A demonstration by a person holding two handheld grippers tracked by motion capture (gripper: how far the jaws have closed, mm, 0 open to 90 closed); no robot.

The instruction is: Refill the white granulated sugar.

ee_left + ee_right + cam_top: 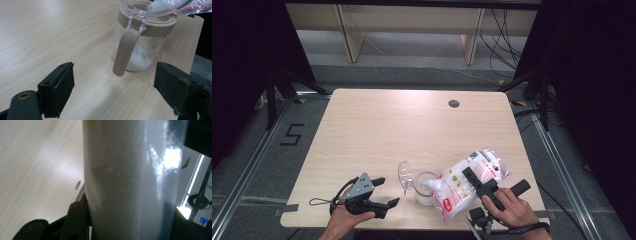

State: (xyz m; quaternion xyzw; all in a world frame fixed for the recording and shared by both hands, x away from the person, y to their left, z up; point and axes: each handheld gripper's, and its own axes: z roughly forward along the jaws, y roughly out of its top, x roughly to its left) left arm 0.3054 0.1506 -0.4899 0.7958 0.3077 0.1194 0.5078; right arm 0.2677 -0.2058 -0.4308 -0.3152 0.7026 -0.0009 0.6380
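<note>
Right tool (479,186): clenched on the bag (469,182) of white granules, gripping it across its middle. In the right gripper view the bag (130,182) stands pressed between both jaws. The bag is tilted, its lower corner leaning over the open mouth of the jar (426,188).

Left tool (384,192): released, jaws spread wide, holding nothing, resting low over the tabletop (412,125) near its front edge, just left of the jar and apart from it.

Jar (142,42): clear, upright on the tabletop, pinkish rim and hanging clasp, some white granules at the bottom. Its clear lid (404,174) is hinged open toward the left tool.
</note>
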